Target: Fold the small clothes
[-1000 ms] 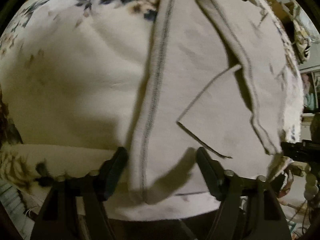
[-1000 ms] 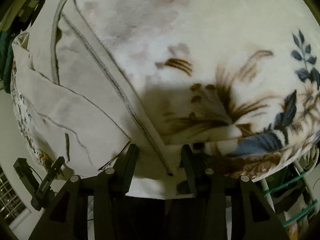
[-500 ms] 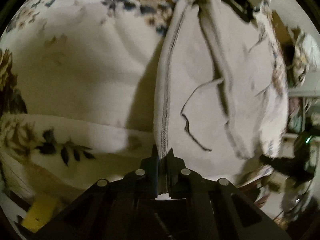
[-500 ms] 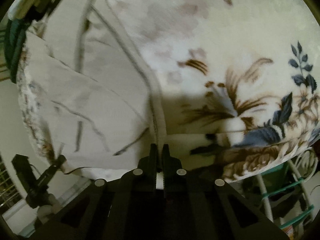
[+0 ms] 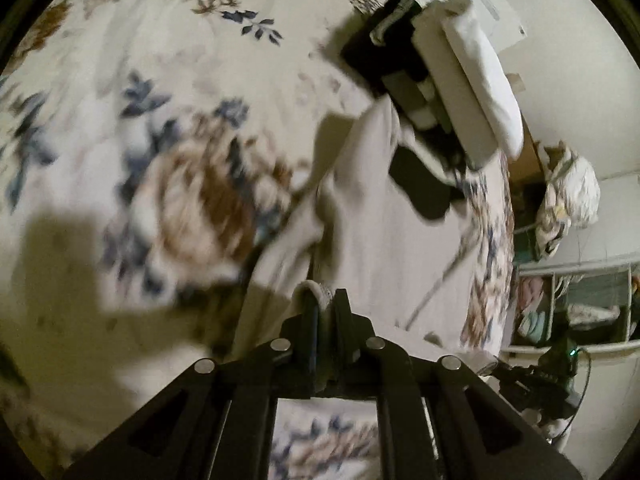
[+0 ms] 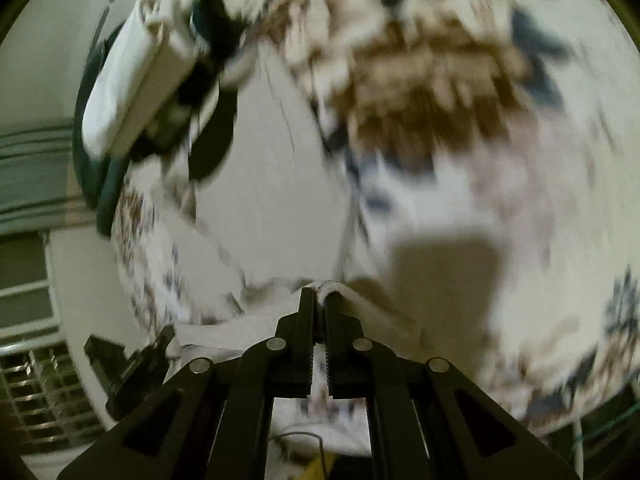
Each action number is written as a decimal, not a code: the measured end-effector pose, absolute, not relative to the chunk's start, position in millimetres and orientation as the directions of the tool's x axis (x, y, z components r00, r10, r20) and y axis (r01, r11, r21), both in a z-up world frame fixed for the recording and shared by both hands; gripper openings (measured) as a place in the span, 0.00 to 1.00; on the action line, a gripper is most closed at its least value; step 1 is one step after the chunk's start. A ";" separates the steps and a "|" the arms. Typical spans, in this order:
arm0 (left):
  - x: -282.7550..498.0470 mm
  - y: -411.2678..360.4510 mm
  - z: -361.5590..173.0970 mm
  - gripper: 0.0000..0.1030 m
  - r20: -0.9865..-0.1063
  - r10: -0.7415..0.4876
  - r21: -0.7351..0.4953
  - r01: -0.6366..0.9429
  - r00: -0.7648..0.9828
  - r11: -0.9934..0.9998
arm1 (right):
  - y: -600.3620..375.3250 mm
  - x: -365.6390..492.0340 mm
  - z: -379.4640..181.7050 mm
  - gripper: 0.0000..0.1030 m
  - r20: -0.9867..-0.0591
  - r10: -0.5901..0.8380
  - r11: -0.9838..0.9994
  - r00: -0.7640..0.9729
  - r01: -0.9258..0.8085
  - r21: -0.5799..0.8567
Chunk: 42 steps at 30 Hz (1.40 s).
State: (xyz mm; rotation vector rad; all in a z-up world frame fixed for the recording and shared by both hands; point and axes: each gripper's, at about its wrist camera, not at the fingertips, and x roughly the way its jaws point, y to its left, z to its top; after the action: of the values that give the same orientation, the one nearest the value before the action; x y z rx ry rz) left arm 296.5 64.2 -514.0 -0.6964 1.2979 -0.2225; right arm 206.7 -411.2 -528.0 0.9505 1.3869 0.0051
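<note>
Clearly both tongs are pinching cloth. Low in the centre of the left wrist view, the left gripper [image 5: 325, 298] has its jaws pressed onto a hem of the pale garment [image 5: 372, 216], which runs up the frame over the flowered blanket [image 5: 120, 120]. At upper right there, the right gripper [image 5: 416, 76] also meets the garment. Low in the centre of its own blurred view, the right gripper [image 6: 316, 294] nips another fold of the garment [image 6: 280, 200].

Home bedroom: floral blanket [image 5: 168, 128], clothes shelves [image 5: 576, 304]
</note>
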 end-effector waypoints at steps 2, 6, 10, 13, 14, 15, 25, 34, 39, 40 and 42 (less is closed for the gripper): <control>304.5 69.2 -525.5 0.08 -0.784 -0.549 -0.617 -0.269 0.289 0.740 | -429.2 227.2 -536.5 0.08 -0.805 0.526 0.602 0.276 0.548 0.581; 291.1 94.6 -527.8 0.42 -0.770 -0.532 -0.633 -0.324 0.351 0.703 | -439.2 236.5 -535.0 0.45 -0.822 0.489 0.635 0.292 0.526 0.565; 276.3 98.1 -538.8 0.51 -0.807 -0.492 -0.584 -0.314 0.327 0.749 | -422.6 225.4 -541.6 0.47 -0.869 0.432 0.738 0.241 0.459 0.494; 279.2 81.4 -549.5 0.51 -0.825 -0.491 -0.559 -0.277 0.281 0.781 | -416.9 223.2 -554.4 0.47 -0.870 0.437 0.748 0.227 0.446 0.492; 283.1 74.4 -551.5 0.51 -0.831 -0.486 -0.549 -0.259 0.272 0.795 | -413.3 226.6 -558.4 0.47 -0.872 0.433 0.754 0.227 0.438 0.489; 288.8 66.0 -553.7 0.51 -0.838 -0.477 -0.535 -0.235 0.264 0.811 | -410.5 229.1 -561.7 0.47 -0.874 0.429 0.760 0.227 0.433 0.485; 315.7 51.9 -559.5 0.04 -0.877 -0.378 -0.432 -0.143 0.298 0.890 | -383.9 259.2 -566.8 0.06 -0.909 0.336 0.816 0.246 0.406 0.411; 345.0 57.7 -516.3 0.18 -0.866 -0.396 -0.440 -0.091 0.305 0.893 | -390.5 279.8 -566.4 0.33 -0.942 0.302 0.831 0.149 0.443 0.336; 405.3 29.7 -499.2 0.55 -0.863 -0.369 -0.378 0.045 0.345 0.925 | -391.2 323.9 -536.3 0.52 -0.939 0.267 0.858 0.217 0.390 0.334; 419.0 21.0 -501.0 0.55 -0.872 -0.355 -0.353 0.070 0.337 0.933 | -390.7 339.8 -533.0 0.54 -0.942 0.244 0.870 0.230 0.378 0.317; 443.8 5.3 -507.2 0.55 -0.883 -0.342 -0.320 0.121 0.322 0.940 | -390.4 364.0 -532.1 0.58 -0.947 0.214 0.883 0.241 0.366 0.293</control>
State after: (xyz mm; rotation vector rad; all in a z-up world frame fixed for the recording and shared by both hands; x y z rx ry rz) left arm 443.8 5.3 -507.2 -0.2101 1.2075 -0.3068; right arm 364.0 -390.4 -532.1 0.5163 1.3410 -0.1102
